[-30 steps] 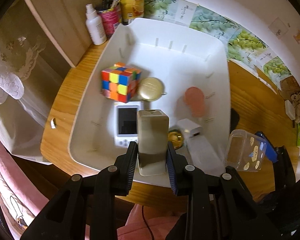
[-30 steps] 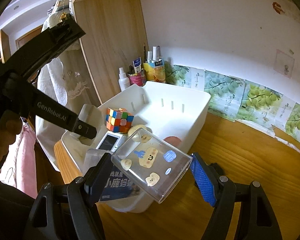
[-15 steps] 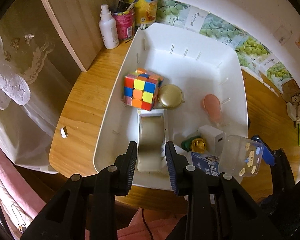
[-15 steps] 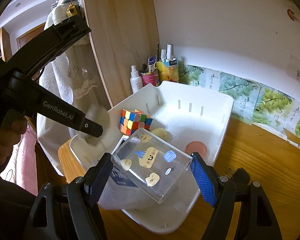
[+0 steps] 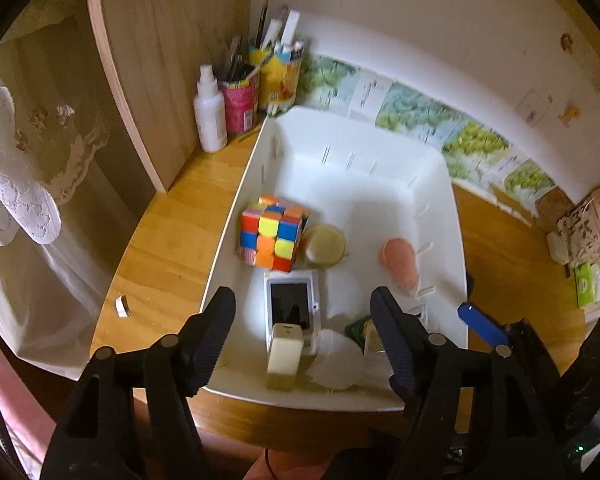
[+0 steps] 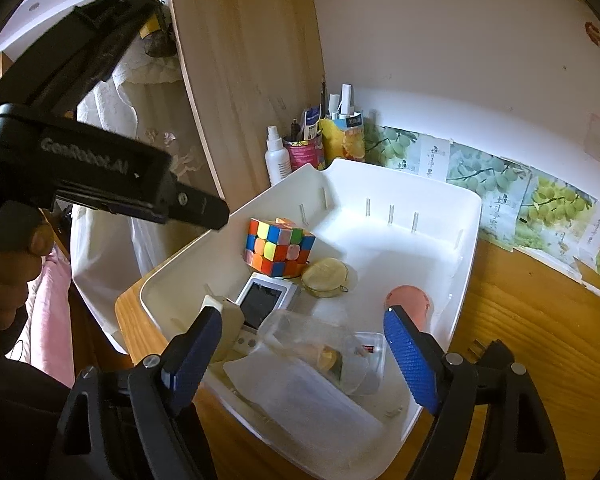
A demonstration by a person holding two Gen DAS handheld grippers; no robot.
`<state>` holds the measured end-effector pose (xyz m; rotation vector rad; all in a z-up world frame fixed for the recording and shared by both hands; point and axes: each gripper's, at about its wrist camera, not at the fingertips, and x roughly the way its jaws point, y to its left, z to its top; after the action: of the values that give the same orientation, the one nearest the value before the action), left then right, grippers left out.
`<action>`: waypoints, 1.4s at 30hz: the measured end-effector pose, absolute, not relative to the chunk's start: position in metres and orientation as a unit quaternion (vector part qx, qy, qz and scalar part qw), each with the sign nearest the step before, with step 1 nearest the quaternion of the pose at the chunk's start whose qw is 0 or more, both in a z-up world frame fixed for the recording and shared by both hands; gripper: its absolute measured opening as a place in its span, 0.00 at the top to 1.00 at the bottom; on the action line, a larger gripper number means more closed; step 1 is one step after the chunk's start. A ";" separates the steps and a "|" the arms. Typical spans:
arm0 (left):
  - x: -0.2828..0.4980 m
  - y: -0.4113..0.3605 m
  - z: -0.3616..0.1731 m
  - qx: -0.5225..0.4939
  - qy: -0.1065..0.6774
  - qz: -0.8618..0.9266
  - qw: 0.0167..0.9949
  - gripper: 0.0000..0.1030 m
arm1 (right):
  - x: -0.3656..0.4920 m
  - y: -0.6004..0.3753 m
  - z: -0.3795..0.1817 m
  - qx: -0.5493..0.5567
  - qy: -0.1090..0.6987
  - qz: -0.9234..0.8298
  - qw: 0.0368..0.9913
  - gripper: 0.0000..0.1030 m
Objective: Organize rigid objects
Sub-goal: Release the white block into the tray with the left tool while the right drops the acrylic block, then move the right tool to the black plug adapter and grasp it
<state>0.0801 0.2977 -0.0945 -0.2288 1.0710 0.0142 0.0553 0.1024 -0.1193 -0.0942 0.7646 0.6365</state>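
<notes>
With both sets of jaws just opened wide & holding nothing, the left gripper (image 5: 304, 318) hangs over the beige block (image 5: 284, 350) in the white bin (image 6: 466, 240), near corner. Right gripper (image 6: 300, 354) is over the clear box (image 6: 320, 364), blurred, contents hard to ID; its left finger (image 6: 192, 354) partly hides the block.

From where I stand, the one marking I can read clearly is "GenRobot.AI" in pale letters on the black body of the left gripper (image 6: 100, 168), seen from the right wrist. The yellow fruit-printed carton (image 6: 342, 140) by the wall carries a few white Chinese characters near its top, and the grape-leaf paper strips (image 6: 496, 196) along the wall bear dark Chinese characters too, but all of these are too small and blurred to make out
</notes>
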 end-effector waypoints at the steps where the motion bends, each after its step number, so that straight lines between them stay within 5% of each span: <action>1: 0.079 0.298 -0.093 -0.111 0.504 0.007 0.857 0.28 | 0.056 0.102 -0.119 -0.046 0.366 0.303 0.879 0.19; 42: 0.055 0.195 -0.066 -0.131 0.410 -0.007 0.903 0.28 | 0.092 -0.014 -0.162 -0.115 0.349 0.258 0.894 0.19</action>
<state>0.0553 0.1949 -0.0657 -0.2702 0.8474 -0.0152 0.0918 -0.0142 -0.1622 -0.2375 0.7232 0.5355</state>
